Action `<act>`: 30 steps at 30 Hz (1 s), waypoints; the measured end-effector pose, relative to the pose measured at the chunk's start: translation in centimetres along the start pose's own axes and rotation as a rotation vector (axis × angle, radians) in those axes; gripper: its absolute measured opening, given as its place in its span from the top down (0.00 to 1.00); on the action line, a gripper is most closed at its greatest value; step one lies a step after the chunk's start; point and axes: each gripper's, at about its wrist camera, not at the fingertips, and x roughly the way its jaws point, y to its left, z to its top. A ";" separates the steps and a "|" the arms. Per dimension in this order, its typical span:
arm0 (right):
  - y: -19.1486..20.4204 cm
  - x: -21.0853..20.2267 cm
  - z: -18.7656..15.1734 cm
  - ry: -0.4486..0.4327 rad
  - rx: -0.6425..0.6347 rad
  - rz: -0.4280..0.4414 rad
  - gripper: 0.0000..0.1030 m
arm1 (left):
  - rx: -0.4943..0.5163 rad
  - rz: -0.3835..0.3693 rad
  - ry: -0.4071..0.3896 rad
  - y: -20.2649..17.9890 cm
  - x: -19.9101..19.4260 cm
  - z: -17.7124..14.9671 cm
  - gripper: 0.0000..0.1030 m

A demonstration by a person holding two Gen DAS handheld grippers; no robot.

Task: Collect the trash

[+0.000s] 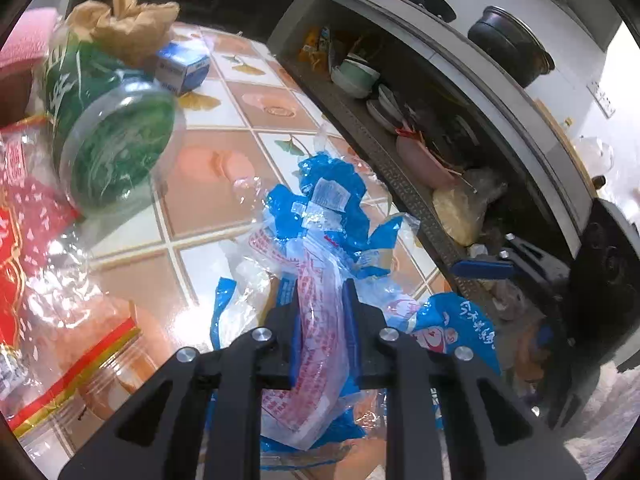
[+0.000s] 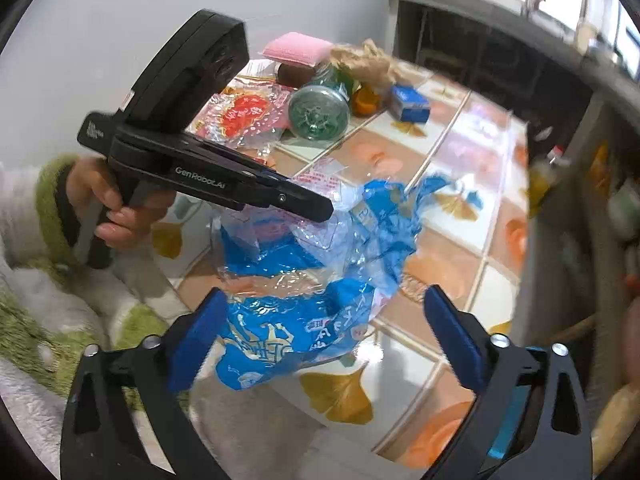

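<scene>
My left gripper [image 1: 322, 300] is shut on a bundle of crumpled plastic wrappers [image 1: 320, 320], clear with red print and blue, held above the tiled table [image 1: 240, 112]. In the right wrist view the left gripper [image 2: 324, 210] holds the same blue and clear wrappers [image 2: 320, 248]. My right gripper [image 2: 324, 304] is open, its blue pads either side of the hanging blue wrapper's lower end [image 2: 280, 336]; it also shows in the left wrist view [image 1: 484, 268]. More trash lies at the table's far end: a green plastic bottle [image 1: 112, 136], crumpled brown paper [image 1: 128, 20], a small blue box [image 1: 184, 68], a red-printed clear bag [image 1: 24, 240].
A dark shelf [image 1: 400, 152] with bowls, plates and bagged food runs along the table's right side. A black pot [image 1: 512, 48] stands on the counter above. A pink sponge [image 2: 298, 50] lies at the table's far end. A green and white fluffy cloth [image 2: 60, 320] lies at the left.
</scene>
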 end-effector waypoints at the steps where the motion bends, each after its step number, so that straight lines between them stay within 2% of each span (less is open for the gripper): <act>1: 0.0 0.4 0.0 0.012 -0.003 0.014 0.08 | -0.012 -0.008 0.004 0.2 0.1 0.0 0.83; 5: 1.2 3.1 0.0 0.109 -0.143 0.000 0.08 | -0.037 -0.022 0.017 0.7 0.4 0.1 0.83; 7: 2.1 3.8 -0.3 0.135 -0.216 -0.030 0.08 | -0.030 -0.019 0.021 0.5 0.5 0.1 0.83; 8: 2.1 4.0 -0.1 0.125 -0.232 -0.015 0.08 | -0.029 -0.019 0.023 0.6 0.5 0.1 0.83; 18: 0.9 5.4 1.5 0.063 -0.259 0.004 0.08 | -0.055 -0.057 0.044 1.2 0.9 0.2 0.83; 24: -0.1 6.1 1.7 0.069 -0.178 0.063 0.09 | -0.044 -0.064 0.026 1.0 0.4 0.4 0.83; 30: -0.5 6.0 2.0 0.041 -0.120 0.037 0.22 | -0.050 -0.077 -0.020 0.6 -1.0 1.0 0.83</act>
